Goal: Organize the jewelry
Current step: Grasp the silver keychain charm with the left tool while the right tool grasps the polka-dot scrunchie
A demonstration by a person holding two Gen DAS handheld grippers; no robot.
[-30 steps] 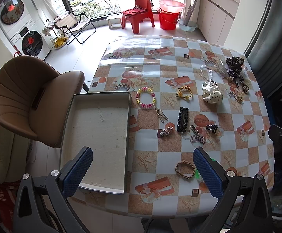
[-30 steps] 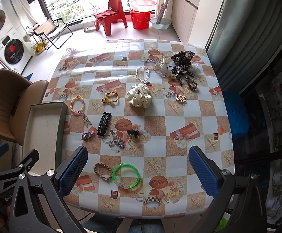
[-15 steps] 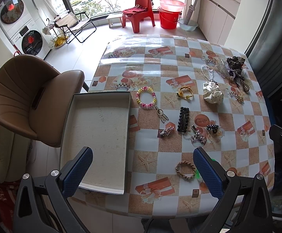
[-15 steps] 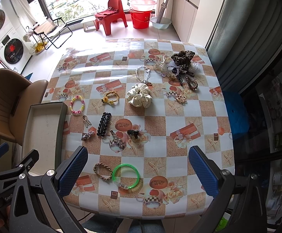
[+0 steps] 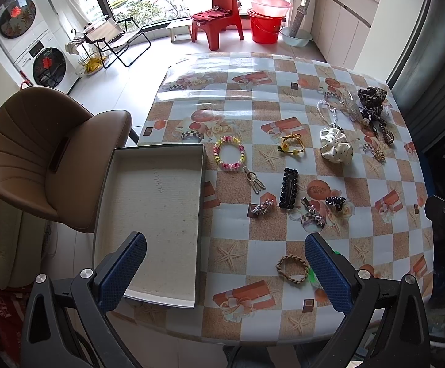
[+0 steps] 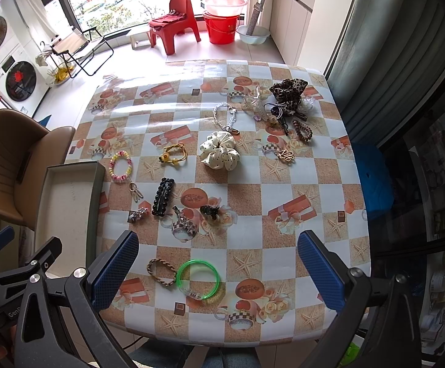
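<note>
Jewelry and hair pieces lie scattered on a checked tablecloth. An empty grey box [image 5: 148,214] sits at the table's left edge, also in the right wrist view [image 6: 66,208]. Nearest me lie a braided bracelet [image 6: 161,271] and a green bangle [image 6: 199,279]. Further off are a black beaded clip [image 5: 289,187], a pastel bead bracelet [image 5: 229,152] and a cream dotted scrunchie [image 6: 220,150]. My left gripper [image 5: 222,273] is open and empty above the box's near right corner. My right gripper [image 6: 216,273] is open and empty above the bangle.
A brown chair [image 5: 38,153] stands left of the table. A leopard scrunchie with several hair ties [image 6: 288,98] lies at the far right corner. Washing machines, a red chair [image 6: 174,21] and a bucket stand beyond the table.
</note>
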